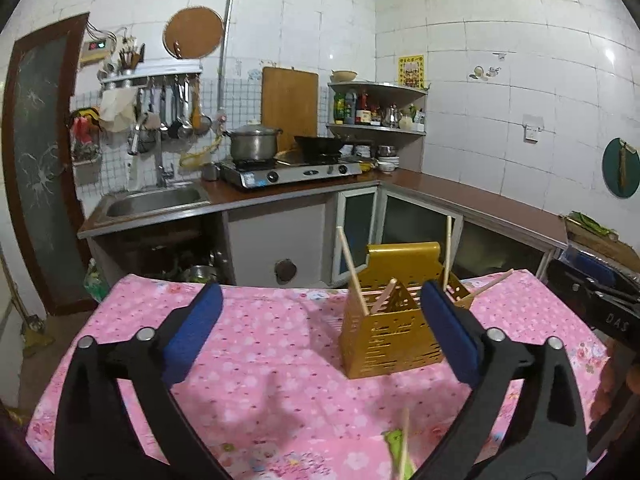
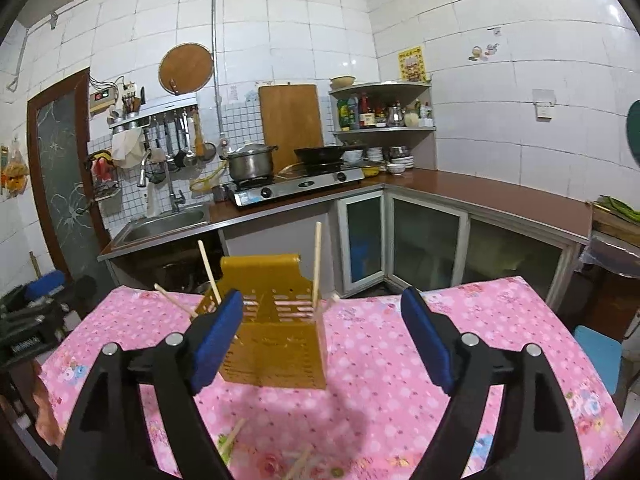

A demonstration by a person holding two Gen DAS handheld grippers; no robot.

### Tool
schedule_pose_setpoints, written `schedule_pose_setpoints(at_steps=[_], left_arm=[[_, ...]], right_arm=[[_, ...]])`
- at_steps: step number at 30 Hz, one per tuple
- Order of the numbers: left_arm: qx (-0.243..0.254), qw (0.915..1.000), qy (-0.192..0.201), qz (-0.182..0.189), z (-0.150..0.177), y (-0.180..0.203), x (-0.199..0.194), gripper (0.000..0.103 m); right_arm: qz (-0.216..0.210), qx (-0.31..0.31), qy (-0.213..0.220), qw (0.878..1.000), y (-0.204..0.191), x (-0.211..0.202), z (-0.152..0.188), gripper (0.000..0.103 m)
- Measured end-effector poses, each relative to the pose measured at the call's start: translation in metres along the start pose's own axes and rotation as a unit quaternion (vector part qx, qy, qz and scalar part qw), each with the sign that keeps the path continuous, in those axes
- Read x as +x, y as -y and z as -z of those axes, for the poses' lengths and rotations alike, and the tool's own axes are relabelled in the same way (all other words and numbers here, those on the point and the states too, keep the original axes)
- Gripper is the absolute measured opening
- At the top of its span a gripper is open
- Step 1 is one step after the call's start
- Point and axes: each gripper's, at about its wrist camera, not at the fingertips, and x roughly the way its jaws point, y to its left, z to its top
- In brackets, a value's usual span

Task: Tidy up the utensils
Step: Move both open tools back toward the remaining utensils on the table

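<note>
A golden slotted utensil holder (image 1: 390,334) stands on the pink flowered tablecloth (image 1: 280,360). Several wooden chopsticks (image 1: 352,270) stick up out of it. It also shows in the right wrist view (image 2: 276,344) with chopsticks (image 2: 318,264) leaning in it. My left gripper (image 1: 320,332) is open and empty, just left of the holder. My right gripper (image 2: 324,336) is open and empty, with its left pad in front of the holder. Loose chopsticks lie on the cloth at the near edge in the left wrist view (image 1: 405,448) and in the right wrist view (image 2: 232,440).
A kitchen counter (image 1: 460,196) with a sink (image 1: 154,200), a gas stove (image 1: 292,172), a pot and a wok runs along the tiled walls behind the table. The right gripper's body (image 1: 600,304) shows at the right edge of the left wrist view. A blue stool (image 2: 600,352) stands right of the table.
</note>
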Motion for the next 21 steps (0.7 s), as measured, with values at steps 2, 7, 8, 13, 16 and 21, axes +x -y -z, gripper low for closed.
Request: schedule_pose_setpoints(at_steps=[2,7,8,13,16,21], left_arm=[[0.0,1.0,-0.004,-0.002,0.005,-0.005,-0.006,0.098],[-0.015,0.9994,-0.029,-0.011,0.028,-0.024,-0.019,0.098],[-0.019,0.9991,-0.037,-0.014,0.036,-0.027,-0.023,0.098],[-0.023,0.9975,-0.063,-0.02,0.067,-0.035,-0.033,0.098],[-0.014,0.9962,-0.081,-0.03,0.086,-0.035,-0.035,0.098],[-0.005,0.9932,-0.112,-0.033,0.112,-0.036,-0.033,0.098]], right_arm=[[0.009,-0.001,-0.002,1.0,0.002,-0.006,0.006,0.08],[0.029,0.007,-0.017,0.999,0.008,-0.02,0.032,0.08],[0.034,0.008,-0.022,0.999,0.008,-0.022,0.038,0.08],[0.045,0.01,-0.051,0.998,0.008,-0.028,0.074,0.08],[0.05,0.006,-0.069,0.996,0.005,-0.027,0.095,0.08],[0.055,-0.003,-0.086,0.995,-0.003,-0.026,0.121,0.08]])
